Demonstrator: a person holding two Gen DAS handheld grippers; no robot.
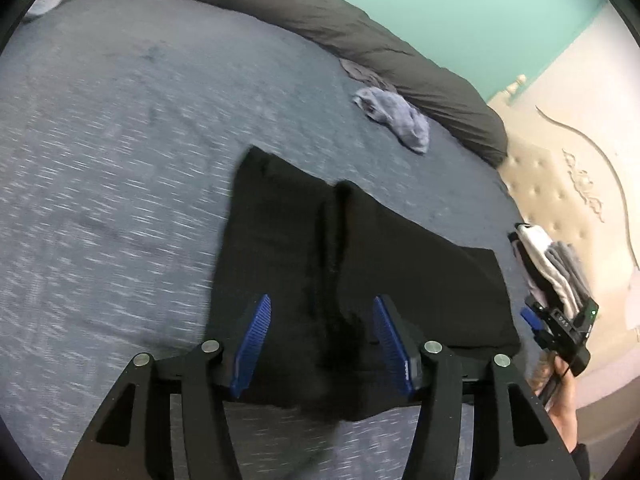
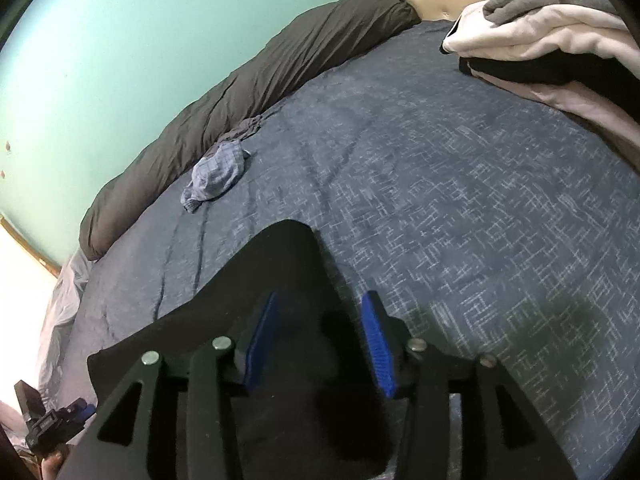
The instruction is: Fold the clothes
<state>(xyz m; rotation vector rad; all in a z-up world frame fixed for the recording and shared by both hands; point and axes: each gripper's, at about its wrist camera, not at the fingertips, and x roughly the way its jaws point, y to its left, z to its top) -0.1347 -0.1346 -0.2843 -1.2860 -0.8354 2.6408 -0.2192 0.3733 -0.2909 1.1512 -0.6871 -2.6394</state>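
A black garment (image 1: 400, 260) lies flat on the blue bedspread (image 1: 120, 160), folded lengthwise with a seam down its middle. My left gripper (image 1: 322, 300) hovers over its near end, blue pads (image 1: 256, 336) apart, the cloth lying under the gap and not pinched. In the right wrist view the same black garment (image 2: 280, 264) lies under my right gripper (image 2: 320, 296), which stands open above its corner, with nothing pressed between the pads. The right gripper (image 1: 560, 320) also shows at the left view's right edge, held by a hand.
A crumpled blue-grey garment (image 1: 396, 120) (image 2: 218, 172) lies farther back near a rolled dark grey duvet (image 1: 360, 40). A stack of folded clothes (image 2: 540, 40) sits by the cream tufted headboard (image 1: 560, 184). A teal wall is behind the bed.
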